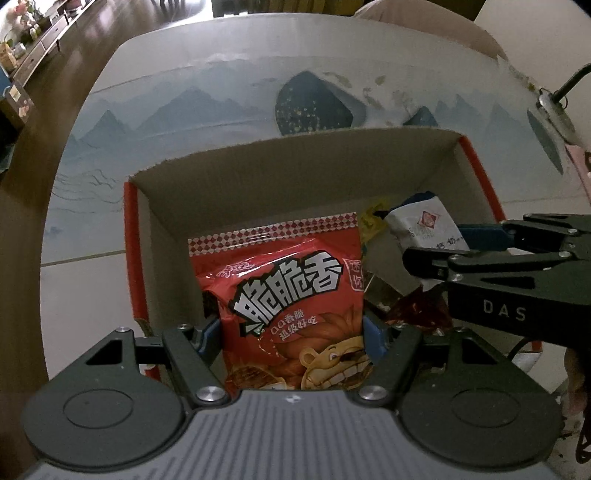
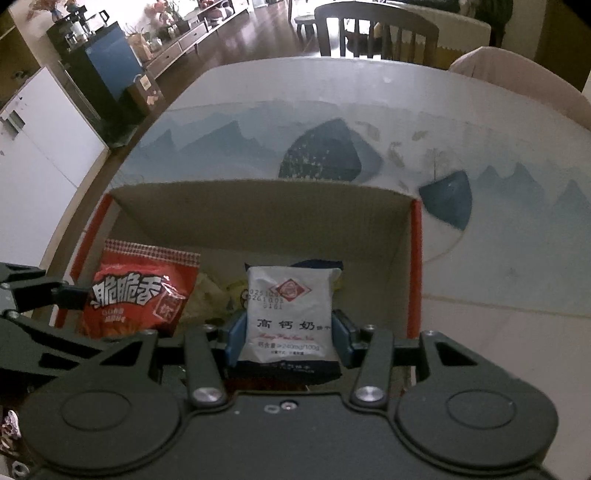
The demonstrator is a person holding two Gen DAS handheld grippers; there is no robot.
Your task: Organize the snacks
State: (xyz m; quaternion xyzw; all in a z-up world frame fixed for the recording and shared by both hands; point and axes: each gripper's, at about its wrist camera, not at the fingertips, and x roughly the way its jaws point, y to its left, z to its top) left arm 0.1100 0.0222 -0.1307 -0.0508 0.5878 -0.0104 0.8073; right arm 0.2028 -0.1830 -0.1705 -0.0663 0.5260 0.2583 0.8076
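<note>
Surface: your table wears a cloth printed with blue mountains; wooden floor, a chair and low cabinets lie beyond.

Count: one cardboard box, two packets in hand, other wrappers inside it.

Your left gripper clamps the red snack bag, glossy, bold white lettering, over the box.

Your right gripper pinches the white milk-biscuit packet, also over the box.
</note>
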